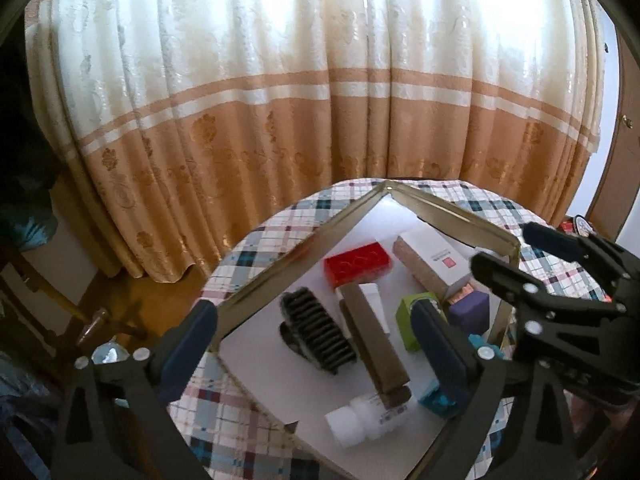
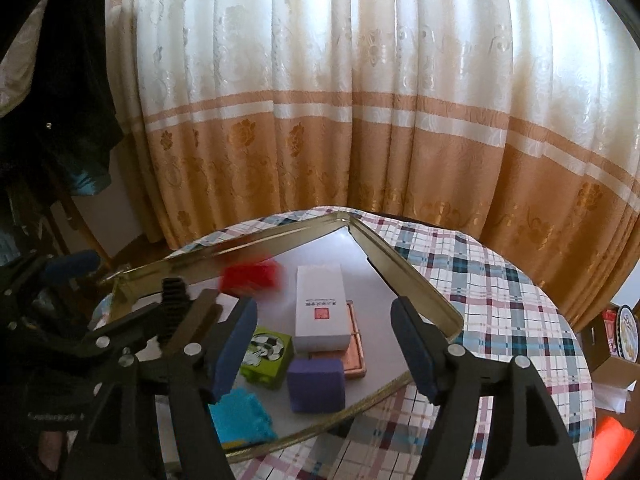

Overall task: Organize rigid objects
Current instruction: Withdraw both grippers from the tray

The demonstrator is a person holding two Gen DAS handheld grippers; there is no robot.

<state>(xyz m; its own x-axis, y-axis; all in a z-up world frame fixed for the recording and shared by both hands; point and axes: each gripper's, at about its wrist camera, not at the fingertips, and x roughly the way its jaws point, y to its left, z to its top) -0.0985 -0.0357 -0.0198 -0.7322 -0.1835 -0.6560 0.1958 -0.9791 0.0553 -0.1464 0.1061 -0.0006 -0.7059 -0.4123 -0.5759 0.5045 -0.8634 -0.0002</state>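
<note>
A gold-rimmed tray (image 1: 276,276) on the plaid table holds a red brick (image 1: 357,263), a black comb brush (image 1: 318,334), a long brown box (image 1: 374,344), a white bottle (image 1: 366,418), a white box (image 1: 430,258), a green box (image 1: 412,320), a purple block (image 1: 470,310) and a teal brick (image 1: 438,398). My left gripper (image 1: 316,350) is open above the tray, empty. My right gripper (image 2: 326,342) is open above the tray (image 2: 420,284), over the white box (image 2: 320,306), the purple block (image 2: 316,384) and the green box (image 2: 268,354). The red brick (image 2: 252,276) is blurred.
The round table has a plaid cloth (image 2: 500,300). A cream and orange curtain (image 1: 320,120) hangs behind it. A wooden chair (image 1: 48,304) stands at the left. Boxes and an orange item (image 2: 612,360) lie at the right. The right gripper shows in the left wrist view (image 1: 516,248).
</note>
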